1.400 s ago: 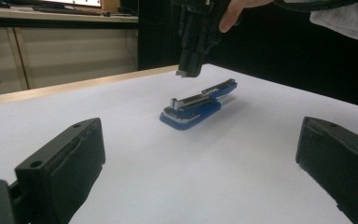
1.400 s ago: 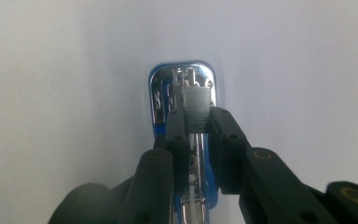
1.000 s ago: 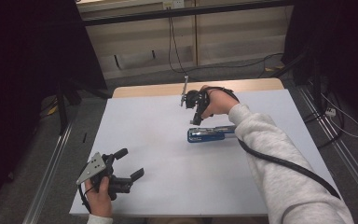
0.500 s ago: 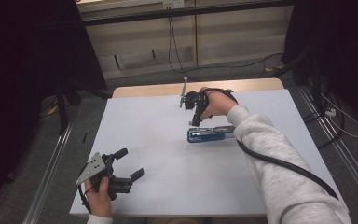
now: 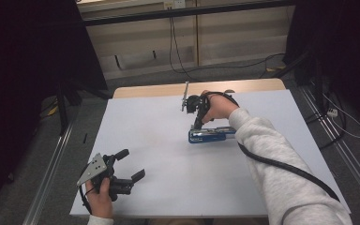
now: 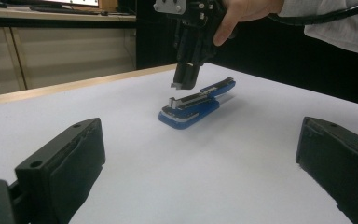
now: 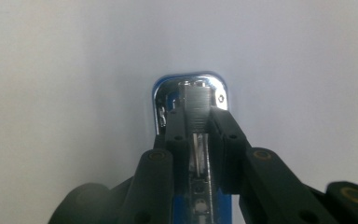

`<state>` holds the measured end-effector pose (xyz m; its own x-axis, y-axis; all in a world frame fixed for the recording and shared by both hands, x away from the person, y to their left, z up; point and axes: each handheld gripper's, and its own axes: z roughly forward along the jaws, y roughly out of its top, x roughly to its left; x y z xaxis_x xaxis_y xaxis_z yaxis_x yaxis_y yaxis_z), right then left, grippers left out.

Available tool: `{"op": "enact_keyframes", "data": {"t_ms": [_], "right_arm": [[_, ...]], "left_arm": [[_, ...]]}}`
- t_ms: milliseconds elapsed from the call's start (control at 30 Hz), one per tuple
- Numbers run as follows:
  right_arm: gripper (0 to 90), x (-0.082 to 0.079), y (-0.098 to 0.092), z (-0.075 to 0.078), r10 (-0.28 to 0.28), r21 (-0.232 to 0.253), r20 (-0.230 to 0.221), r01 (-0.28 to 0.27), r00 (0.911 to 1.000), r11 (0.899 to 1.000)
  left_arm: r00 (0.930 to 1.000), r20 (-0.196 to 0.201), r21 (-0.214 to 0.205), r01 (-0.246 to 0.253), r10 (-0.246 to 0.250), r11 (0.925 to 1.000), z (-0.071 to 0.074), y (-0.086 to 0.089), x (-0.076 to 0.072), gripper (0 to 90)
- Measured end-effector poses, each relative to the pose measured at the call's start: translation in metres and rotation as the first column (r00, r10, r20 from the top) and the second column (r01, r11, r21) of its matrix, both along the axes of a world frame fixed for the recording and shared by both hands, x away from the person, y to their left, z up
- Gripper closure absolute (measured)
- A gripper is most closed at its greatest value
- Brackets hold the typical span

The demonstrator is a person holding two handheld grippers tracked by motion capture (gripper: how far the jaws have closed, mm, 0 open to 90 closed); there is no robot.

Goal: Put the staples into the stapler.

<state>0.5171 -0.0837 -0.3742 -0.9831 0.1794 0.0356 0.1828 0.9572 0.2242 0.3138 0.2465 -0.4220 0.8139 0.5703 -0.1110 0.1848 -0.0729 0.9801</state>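
High view | right gripper (image 5: 197, 125) points down above blue stapler (image 5: 212, 135)

**Blue stapler on the white table**

A blue stapler (image 5: 211, 134) lies flat on the white table (image 5: 168, 154), toward its far right part, near the wooden far edge (image 5: 159, 89). Its long body runs across the table. The base is blue with a shiny metal front plate (image 7: 168, 100). The metal staple channel (image 6: 189, 99) sits above the base, its top arm (image 6: 219, 86) tilted up and open.
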Motion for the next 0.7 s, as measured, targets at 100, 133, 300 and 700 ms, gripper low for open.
{"op": "enact_keyframes", "data": {"t_ms": [100,133,300,700], "right_arm": [[78.7,0.0,0.0,-0.003,0.009,-0.008,0.008,-0.009,0.9999,1.0],[78.7,0.0,0.0,-0.004,0.004,-0.007,0.0,-0.004,1.0,1.0],[78.7,0.0,0.0,-0.007,0.01,-0.016,-0.003,-0.01,0.9999,1.0],[78.6,0.001,0.0,-0.012,0.014,-0.021,-0.007,-0.014,0.9999,1.0]], "left_arm": [[1.0,0.001,0.002,0.001,-0.001,1.0,0.0,0.0,0.0,1.2],[1.0,0.005,0.001,0.001,-0.001,1.0,0.0,0.0,0.0,1.2],[1.0,0.006,0.0,-0.002,0.002,1.0,0.001,0.0,0.0,1.2],[1.0,0.007,0.006,0.001,-0.002,1.0,0.0,0.0,0.001,1.3]]}}
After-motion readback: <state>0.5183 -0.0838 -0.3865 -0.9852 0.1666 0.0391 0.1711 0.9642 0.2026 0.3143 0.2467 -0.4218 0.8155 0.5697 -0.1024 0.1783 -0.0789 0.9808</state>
